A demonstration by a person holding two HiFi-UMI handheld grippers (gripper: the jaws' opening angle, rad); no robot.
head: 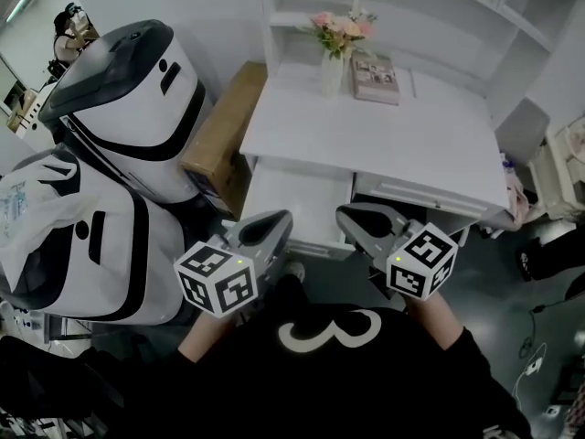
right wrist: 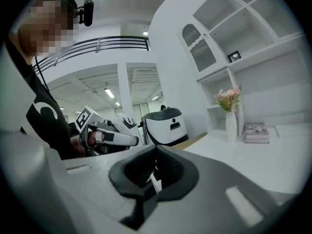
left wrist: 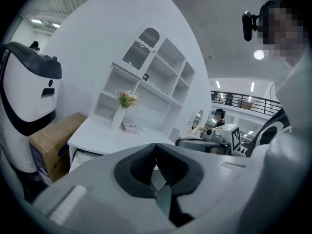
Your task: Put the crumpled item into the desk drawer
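two grippers nearest us: left gripper and right gripper, each with jaws clenched on nothing. beyond, one drawer stands pulled out under the desk, its inside plain white. we cannot make out the crumpled item in any view. farthest: one vase holding flowers, one book.

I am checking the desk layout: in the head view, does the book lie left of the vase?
No, the book lies just right of the vase on the desk.
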